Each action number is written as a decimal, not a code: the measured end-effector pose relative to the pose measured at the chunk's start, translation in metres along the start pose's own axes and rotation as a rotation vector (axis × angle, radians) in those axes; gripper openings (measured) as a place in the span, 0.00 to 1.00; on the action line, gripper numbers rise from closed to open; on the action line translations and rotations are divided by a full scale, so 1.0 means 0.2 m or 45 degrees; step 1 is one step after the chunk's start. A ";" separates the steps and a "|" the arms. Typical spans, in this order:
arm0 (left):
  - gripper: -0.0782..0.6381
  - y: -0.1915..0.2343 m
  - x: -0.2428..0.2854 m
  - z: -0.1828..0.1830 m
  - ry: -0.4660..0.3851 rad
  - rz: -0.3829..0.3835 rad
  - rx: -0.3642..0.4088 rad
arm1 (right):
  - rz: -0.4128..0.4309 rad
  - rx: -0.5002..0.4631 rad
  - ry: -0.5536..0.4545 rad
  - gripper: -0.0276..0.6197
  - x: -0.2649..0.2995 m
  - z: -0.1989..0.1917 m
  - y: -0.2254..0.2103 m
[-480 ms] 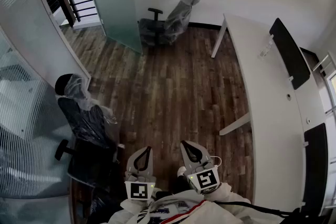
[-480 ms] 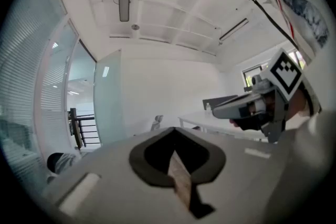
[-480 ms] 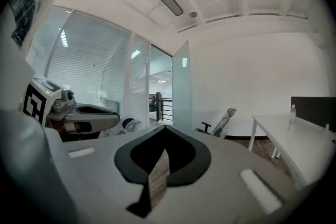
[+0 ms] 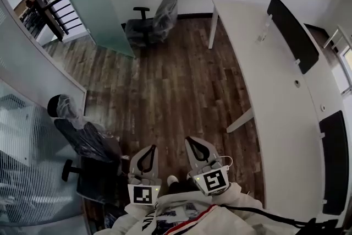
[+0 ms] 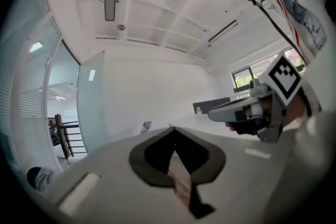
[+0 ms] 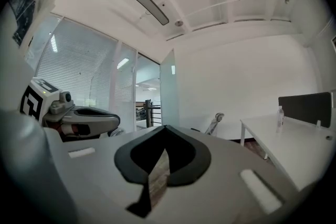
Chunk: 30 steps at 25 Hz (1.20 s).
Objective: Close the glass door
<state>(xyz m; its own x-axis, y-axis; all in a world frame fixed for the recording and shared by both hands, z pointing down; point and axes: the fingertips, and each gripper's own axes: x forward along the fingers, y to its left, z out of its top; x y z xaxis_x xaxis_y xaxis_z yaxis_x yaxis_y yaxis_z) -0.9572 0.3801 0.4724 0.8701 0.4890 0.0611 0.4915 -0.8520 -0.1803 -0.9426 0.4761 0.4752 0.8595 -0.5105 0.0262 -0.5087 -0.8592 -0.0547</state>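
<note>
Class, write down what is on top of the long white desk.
On the white desk: a clear bottle near its far end and two dark divider panels standing along it. Whatever lies behind the panels is hidden.

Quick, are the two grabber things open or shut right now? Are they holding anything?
Left gripper: closed, holding nothing.
Right gripper: closed, holding nothing.
</note>
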 end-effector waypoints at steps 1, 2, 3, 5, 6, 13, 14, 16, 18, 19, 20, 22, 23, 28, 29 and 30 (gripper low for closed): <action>0.11 0.00 0.02 0.00 -0.001 -0.008 0.009 | -0.006 -0.003 -0.008 0.05 0.00 0.01 -0.01; 0.11 0.00 0.04 0.01 -0.004 -0.015 0.025 | -0.009 -0.006 -0.013 0.05 0.01 0.01 -0.02; 0.11 0.00 0.06 0.02 -0.007 -0.019 0.038 | -0.010 -0.002 -0.018 0.05 0.01 0.02 -0.03; 0.11 0.00 0.10 0.03 -0.016 -0.020 0.047 | -0.012 0.021 -0.030 0.05 0.01 0.03 -0.06; 0.11 0.01 0.12 0.03 -0.023 -0.017 0.041 | -0.013 0.029 -0.035 0.05 0.01 0.03 -0.07; 0.11 0.03 0.25 0.04 -0.051 0.003 0.035 | -0.028 -0.003 -0.050 0.05 0.09 0.03 -0.20; 0.11 0.05 0.26 0.04 -0.046 0.000 0.045 | -0.027 -0.003 -0.046 0.05 0.11 0.02 -0.20; 0.11 0.10 0.32 0.02 -0.031 -0.002 0.058 | -0.019 -0.005 -0.036 0.05 0.19 0.02 -0.21; 0.11 0.18 0.39 -0.01 -0.039 0.009 0.028 | -0.017 -0.006 -0.029 0.05 0.29 0.00 -0.24; 0.11 0.22 0.44 -0.02 -0.045 0.014 0.018 | -0.016 -0.009 -0.023 0.05 0.35 -0.01 -0.25; 0.11 0.27 0.49 -0.05 -0.046 0.016 0.011 | -0.014 -0.013 -0.014 0.05 0.42 -0.02 -0.27; 0.11 0.38 0.61 -0.10 -0.036 0.005 -0.003 | -0.017 -0.020 0.002 0.05 0.56 -0.04 -0.32; 0.11 0.44 0.68 -0.12 -0.032 -0.004 -0.017 | -0.023 -0.022 0.009 0.05 0.63 -0.04 -0.34; 0.11 0.78 0.98 -0.19 -0.040 -0.004 -0.090 | -0.017 -0.050 0.032 0.05 1.06 0.01 -0.41; 0.11 0.84 1.03 -0.20 -0.041 -0.004 -0.087 | -0.017 -0.050 0.035 0.05 1.14 0.02 -0.42; 0.11 0.90 1.08 -0.20 -0.041 -0.008 -0.079 | -0.019 -0.046 0.040 0.05 1.21 0.02 -0.44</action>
<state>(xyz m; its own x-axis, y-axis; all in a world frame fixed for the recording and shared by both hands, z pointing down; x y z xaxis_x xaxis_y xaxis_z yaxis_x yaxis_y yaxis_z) -0.6804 0.3248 0.4929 0.8658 0.4995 0.0306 0.4993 -0.8583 -0.1185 -0.6902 0.4276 0.4816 0.8653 -0.4978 0.0583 -0.4977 -0.8672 -0.0179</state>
